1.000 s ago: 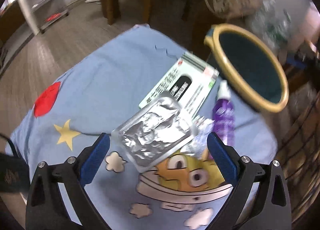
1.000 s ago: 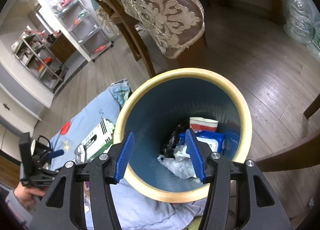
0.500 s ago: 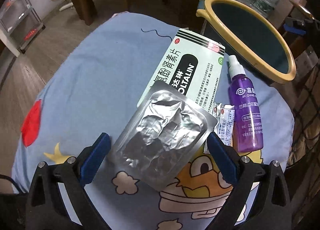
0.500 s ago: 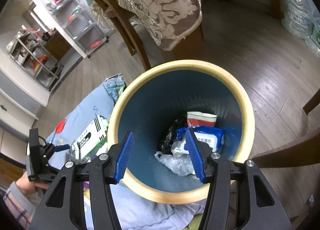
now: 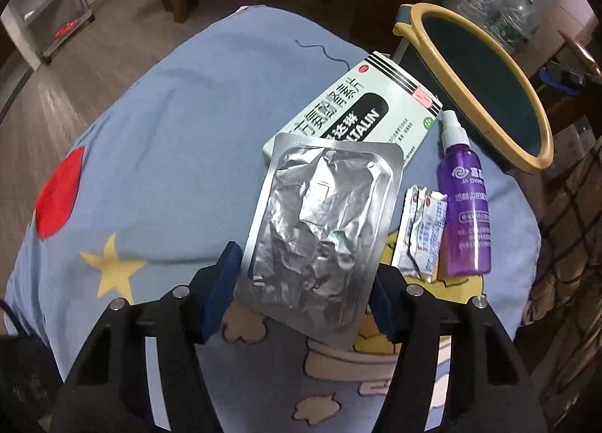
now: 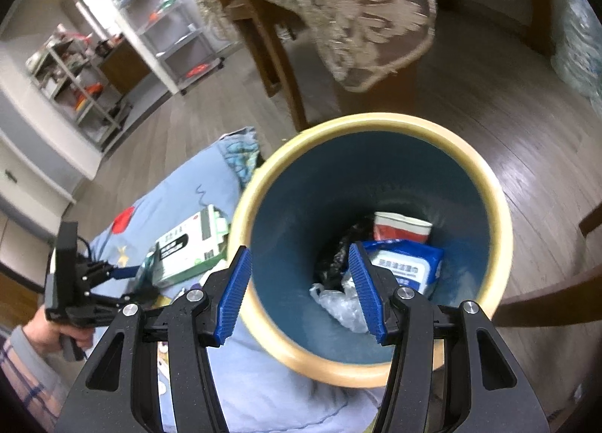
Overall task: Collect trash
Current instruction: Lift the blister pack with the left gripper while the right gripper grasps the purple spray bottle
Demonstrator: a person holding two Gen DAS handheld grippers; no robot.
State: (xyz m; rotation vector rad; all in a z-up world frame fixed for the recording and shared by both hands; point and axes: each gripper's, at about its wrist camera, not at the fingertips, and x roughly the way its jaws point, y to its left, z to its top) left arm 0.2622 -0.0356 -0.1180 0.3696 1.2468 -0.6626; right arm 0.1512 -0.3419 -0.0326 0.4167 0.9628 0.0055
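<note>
Bin (image 6: pixel 376 131): some trash inside. Left gripper (image 5: pixel 304 301) clamps foil pack (image 5: pixel 320 229); right gripper (image 6: pixel 301 293) open, empty. Box (image 5: pixel 357 113), bottle (image 5: pixel 464 203), wrappers (image 5: pixel 421 233) remain, frame right.

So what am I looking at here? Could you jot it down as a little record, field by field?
Surface: blue cartoon-print cloth
Left gripper: fingers closed against both edges of a crumpled silver blister pack
Right gripper: open, empty, held over the bin
Bin: blue inside, yellow rim, at the edge of the cloth
In the bin: blue wipes pack, red and white cup, clear plastic
On the cloth: green medicine box, purple spray bottle, small sachets
</note>
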